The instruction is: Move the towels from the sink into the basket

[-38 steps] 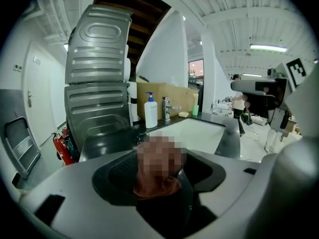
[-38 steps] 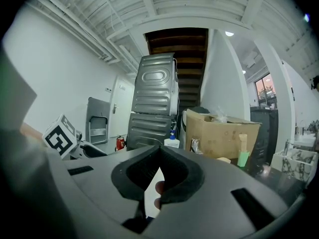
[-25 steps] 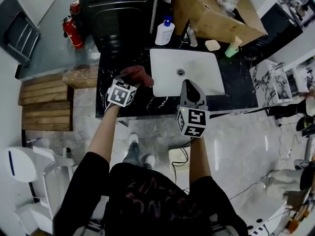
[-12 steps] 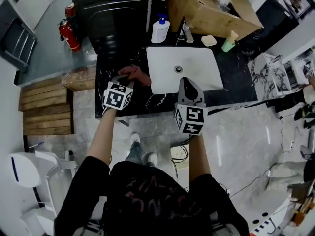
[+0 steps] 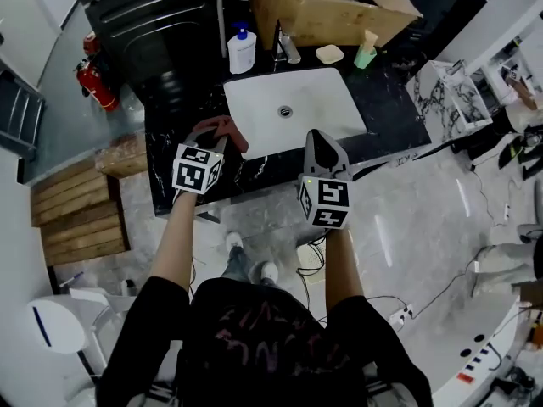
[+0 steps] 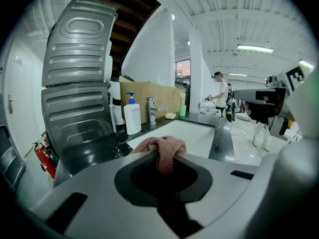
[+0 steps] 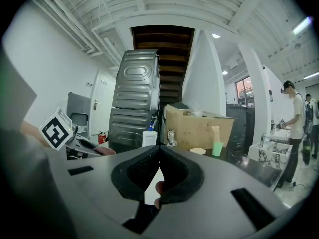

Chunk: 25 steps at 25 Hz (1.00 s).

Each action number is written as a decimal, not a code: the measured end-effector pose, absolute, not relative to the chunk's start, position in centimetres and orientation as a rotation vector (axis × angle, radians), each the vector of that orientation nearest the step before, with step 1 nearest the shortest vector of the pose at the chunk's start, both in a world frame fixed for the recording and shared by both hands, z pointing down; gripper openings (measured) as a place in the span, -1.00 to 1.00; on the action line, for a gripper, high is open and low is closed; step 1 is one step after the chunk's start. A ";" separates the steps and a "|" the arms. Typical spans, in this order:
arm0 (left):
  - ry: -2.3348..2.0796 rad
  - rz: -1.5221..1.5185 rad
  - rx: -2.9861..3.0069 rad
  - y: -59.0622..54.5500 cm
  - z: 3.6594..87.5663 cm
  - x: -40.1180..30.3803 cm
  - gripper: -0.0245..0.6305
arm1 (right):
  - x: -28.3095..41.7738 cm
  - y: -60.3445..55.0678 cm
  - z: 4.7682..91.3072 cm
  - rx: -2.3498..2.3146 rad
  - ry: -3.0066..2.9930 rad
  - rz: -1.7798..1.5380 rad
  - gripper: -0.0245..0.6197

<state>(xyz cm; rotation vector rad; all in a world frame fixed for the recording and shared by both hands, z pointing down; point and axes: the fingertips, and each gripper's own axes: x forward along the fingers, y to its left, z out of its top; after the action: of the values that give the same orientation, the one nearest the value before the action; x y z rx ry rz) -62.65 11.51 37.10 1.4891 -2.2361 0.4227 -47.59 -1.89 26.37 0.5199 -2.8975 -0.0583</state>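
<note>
A black, white-veined marble worktop (image 5: 386, 117) has a white rectangular sink (image 5: 254, 117) set into its middle, reaching nearly to the front edge. Along the back edge, behind the sink, a white pump bottle (image 5: 242, 51) with a blue top stands toward the back left corner, with a metal tap (image 5: 287, 47) just right of it. Further right lie a pale bar of soap (image 5: 329, 54) and an upright green cup (image 5: 366, 56), and a large open cardboard box (image 5: 322, 7) sits behind them along the back edge.
</note>
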 end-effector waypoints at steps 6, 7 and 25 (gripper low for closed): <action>-2.168 0.435 1.657 5.9 36.2 -59.8 -0.77 | -43.9 -5.2 26.5 0.689 -2.863 -0.035 -0.88; -2.153 0.438 1.689 4.8 36.1 -59.1 -0.77 | -43.0 -5.9 26.6 0.722 -2.855 -0.029 -0.88; -1.590 0.509 2.342 -14.5 35.3 -28.9 -0.77 | -11.2 -14.9 28.0 1.514 -2.531 0.110 -0.88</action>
<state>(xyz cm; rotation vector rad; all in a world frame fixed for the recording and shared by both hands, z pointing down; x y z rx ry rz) -28.95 -14.53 35.30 2.3423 -1.5905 0.5092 -11.18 -14.90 28.01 1.5140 -2.5309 0.1097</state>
